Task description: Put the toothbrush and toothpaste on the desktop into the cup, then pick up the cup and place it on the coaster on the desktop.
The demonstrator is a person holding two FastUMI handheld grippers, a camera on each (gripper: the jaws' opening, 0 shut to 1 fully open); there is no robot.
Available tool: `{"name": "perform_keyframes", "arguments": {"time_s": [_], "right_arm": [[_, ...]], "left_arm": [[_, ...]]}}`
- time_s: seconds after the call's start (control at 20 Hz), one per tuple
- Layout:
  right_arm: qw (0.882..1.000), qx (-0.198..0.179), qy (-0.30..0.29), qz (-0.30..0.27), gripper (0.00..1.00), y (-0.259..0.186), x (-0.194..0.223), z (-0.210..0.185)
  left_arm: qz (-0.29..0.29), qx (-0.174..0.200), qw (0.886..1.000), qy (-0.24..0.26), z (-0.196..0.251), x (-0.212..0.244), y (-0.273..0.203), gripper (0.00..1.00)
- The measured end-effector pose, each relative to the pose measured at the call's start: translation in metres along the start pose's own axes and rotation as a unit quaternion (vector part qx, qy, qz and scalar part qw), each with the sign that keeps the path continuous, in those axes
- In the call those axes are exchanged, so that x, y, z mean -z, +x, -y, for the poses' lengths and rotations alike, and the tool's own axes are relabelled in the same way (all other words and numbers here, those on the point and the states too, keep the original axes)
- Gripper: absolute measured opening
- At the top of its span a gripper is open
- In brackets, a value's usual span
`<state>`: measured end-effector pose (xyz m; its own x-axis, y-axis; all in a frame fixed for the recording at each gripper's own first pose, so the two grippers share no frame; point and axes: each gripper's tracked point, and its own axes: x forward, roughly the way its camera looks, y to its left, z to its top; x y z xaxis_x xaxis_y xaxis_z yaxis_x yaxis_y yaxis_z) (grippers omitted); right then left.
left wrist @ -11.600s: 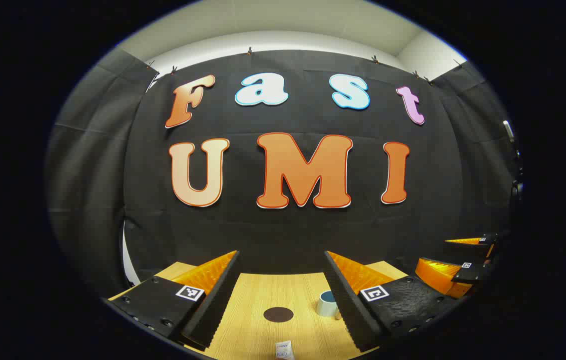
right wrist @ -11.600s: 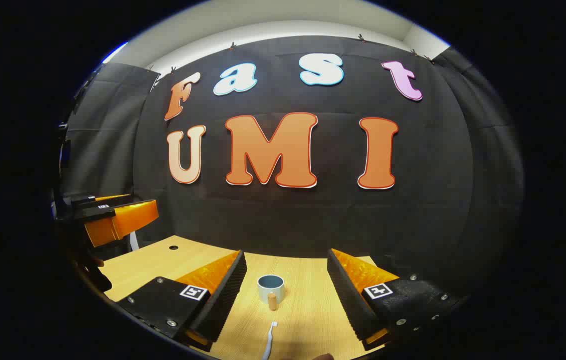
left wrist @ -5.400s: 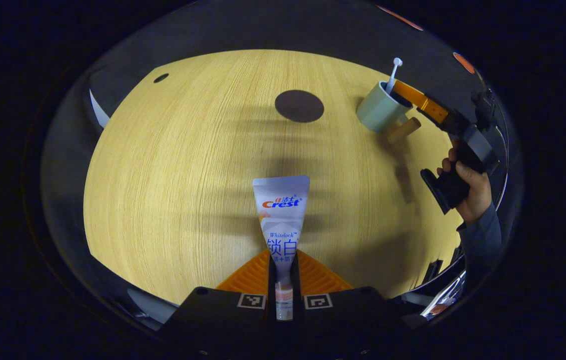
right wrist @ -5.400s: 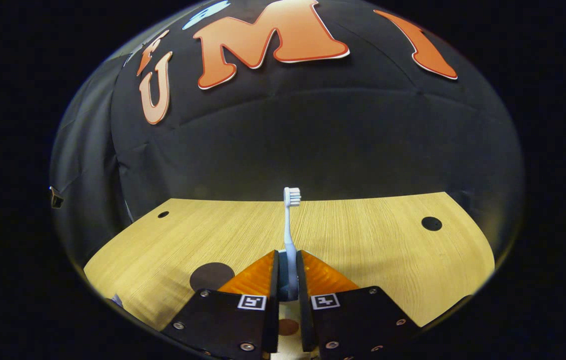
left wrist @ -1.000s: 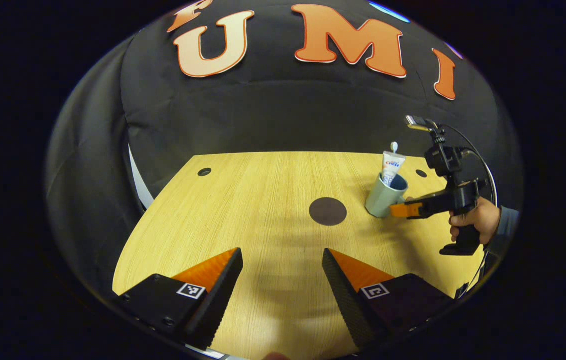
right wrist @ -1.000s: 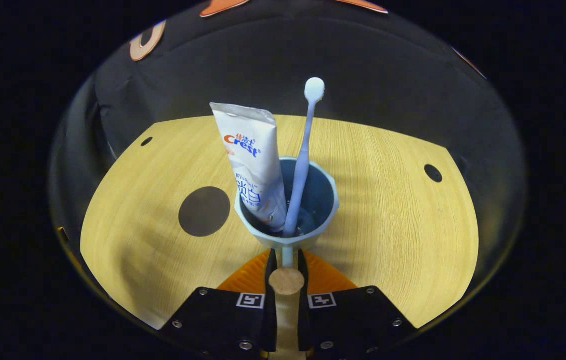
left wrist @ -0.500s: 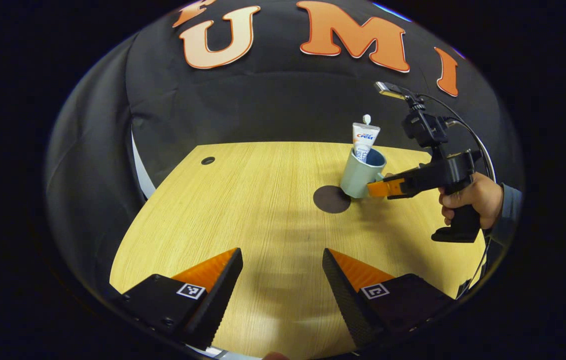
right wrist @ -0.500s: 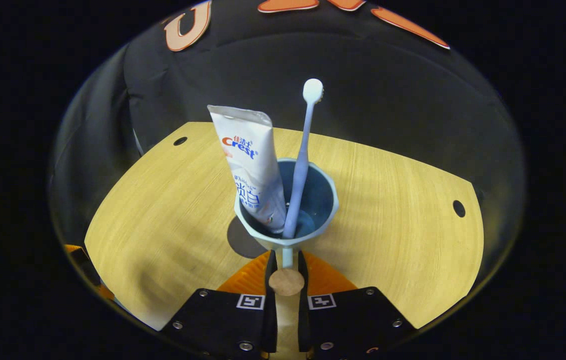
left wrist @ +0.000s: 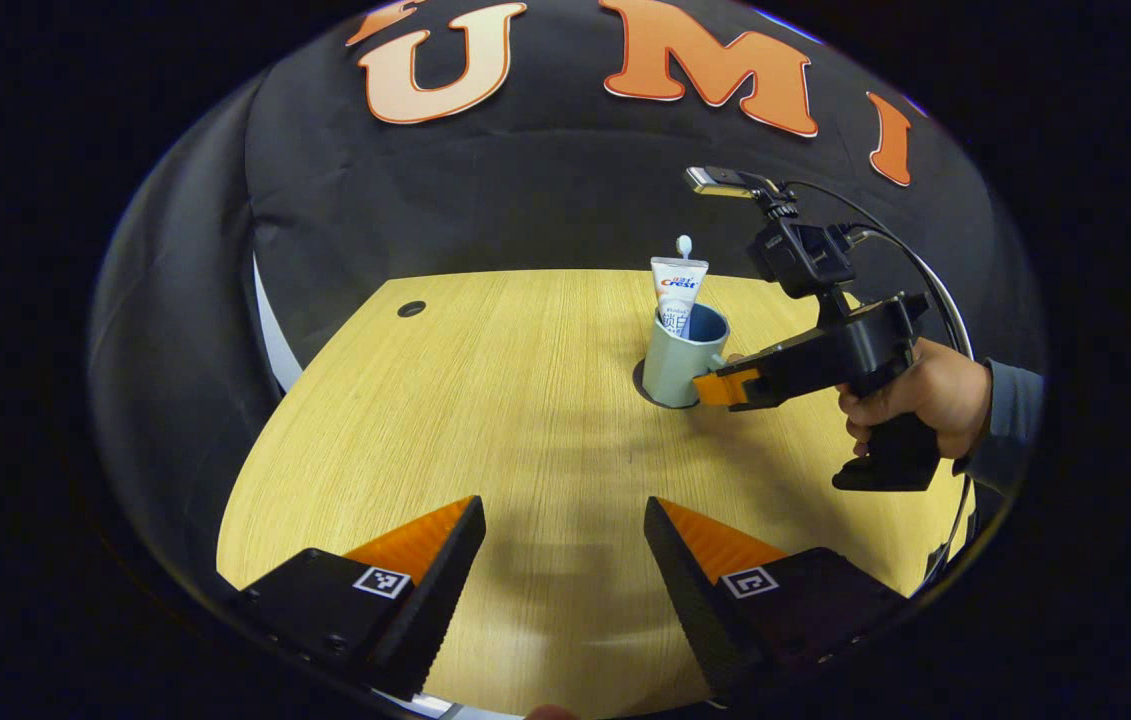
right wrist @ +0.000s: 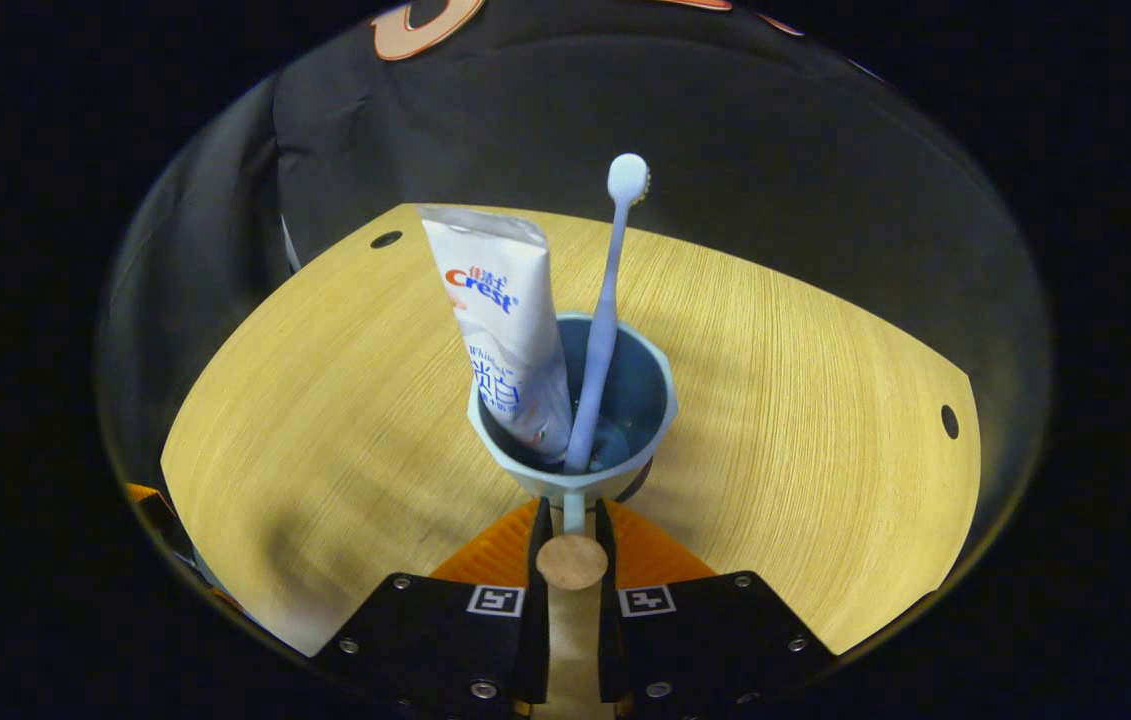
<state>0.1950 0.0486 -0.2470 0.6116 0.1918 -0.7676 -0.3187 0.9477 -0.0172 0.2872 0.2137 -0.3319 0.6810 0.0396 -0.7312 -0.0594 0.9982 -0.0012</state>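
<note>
— What's on your left side?

— My left gripper (left wrist: 560, 560) hangs low over the near part of the desktop (left wrist: 485, 400), its fingers spread wide with nothing between them.

— And the cup?

— The cup (left wrist: 682, 358) stands to the right of centre, on the coaster (left wrist: 639, 377); just a dark sliver peeks out at its base. I can't tell whether the cup touches it or sits a hair above. The toothpaste (left wrist: 678, 292) and toothbrush (left wrist: 684, 244) stand up out of it.

— Who's holding it?

— My right gripper (right wrist: 571, 555), in my right hand (left wrist: 915, 390). Its fingers are clamped on the wooden handle (right wrist: 572, 562). In the right gripper view the toothpaste leans left, the toothbrush right, both bottoms down inside.
</note>
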Motion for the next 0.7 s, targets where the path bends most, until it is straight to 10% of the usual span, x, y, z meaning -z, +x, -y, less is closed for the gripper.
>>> {"name": "perform_keyframes", "arguments": {"time_s": [0.2, 0.45, 0.7], "right_arm": [[0.999, -0.012, 0.031, 0.03, 0.38, -0.015, -0.012, -0.007], [0.995, -0.023, 0.021, 0.097, 0.95, -0.081, -0.018, -0.003], [0.978, 0.04, 0.024, 0.202, 0.98, -0.175, -0.016, 0.045]], "left_arm": [[0.009, 0.004, 1.0, 0.015, -0.014, 0.003, 0.02, 0.97], [0.054, 0.004, 0.998, 0.025, -0.013, -0.028, 0.059, 0.96], [0.126, -0.014, 0.992, 0.018, 0.011, -0.062, 0.031, 0.96]]}}
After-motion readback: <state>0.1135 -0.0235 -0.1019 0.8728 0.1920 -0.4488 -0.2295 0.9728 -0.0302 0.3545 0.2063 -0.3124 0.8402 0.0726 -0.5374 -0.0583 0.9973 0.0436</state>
